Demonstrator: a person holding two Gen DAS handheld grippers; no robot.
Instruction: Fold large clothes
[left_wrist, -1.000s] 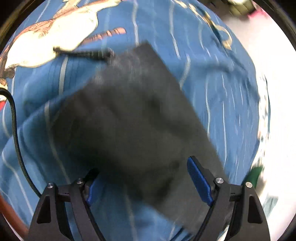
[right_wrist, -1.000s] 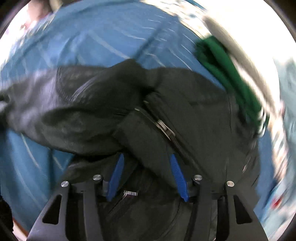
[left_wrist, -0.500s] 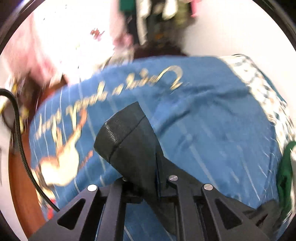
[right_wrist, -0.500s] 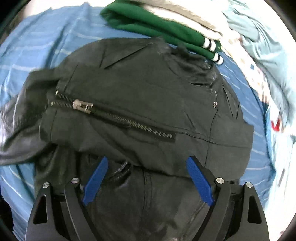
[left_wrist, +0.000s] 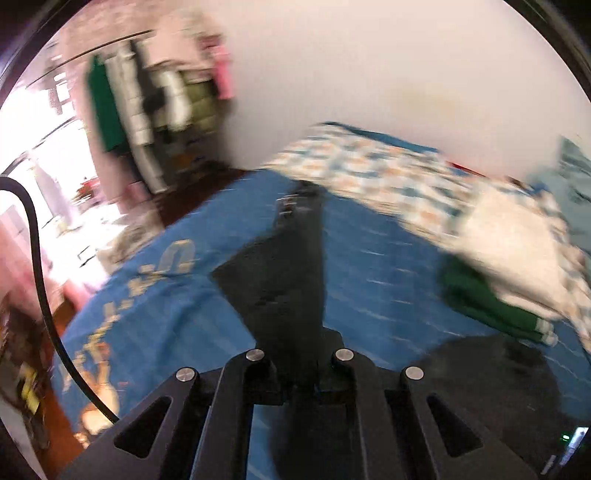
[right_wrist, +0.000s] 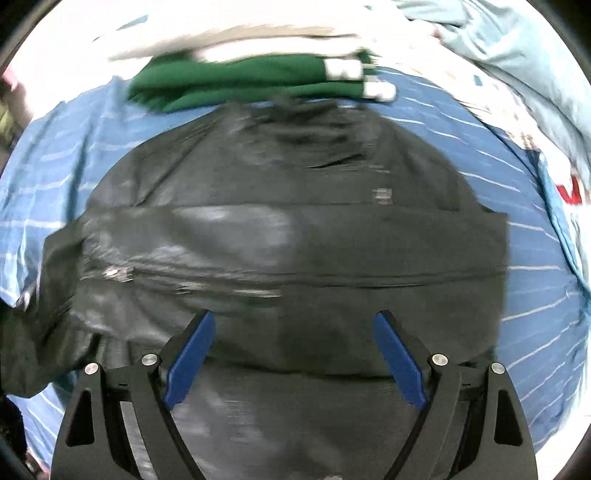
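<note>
left gripper (left_wrist: 301, 380): black slotted frame, four silver screws, black cable (left_wrist: 37, 280) at its left
right gripper (right_wrist: 293, 354): black frame, blue finger pads (right_wrist: 190, 356), four silver screws

Counting one black jacket (right_wrist: 295, 229), spreading across one blue striped bedsheet (right_wrist: 535, 258); one folded green garment (right_wrist: 240, 81) lying beyond it, under one pale folded garment (left_wrist: 509, 251). Showing one patterned quilt (left_wrist: 369, 173), one light-blue cloth (right_wrist: 517, 48), one black cable (left_wrist: 37, 258), two tongs (left_wrist: 299, 373) (right_wrist: 295, 354).
</note>
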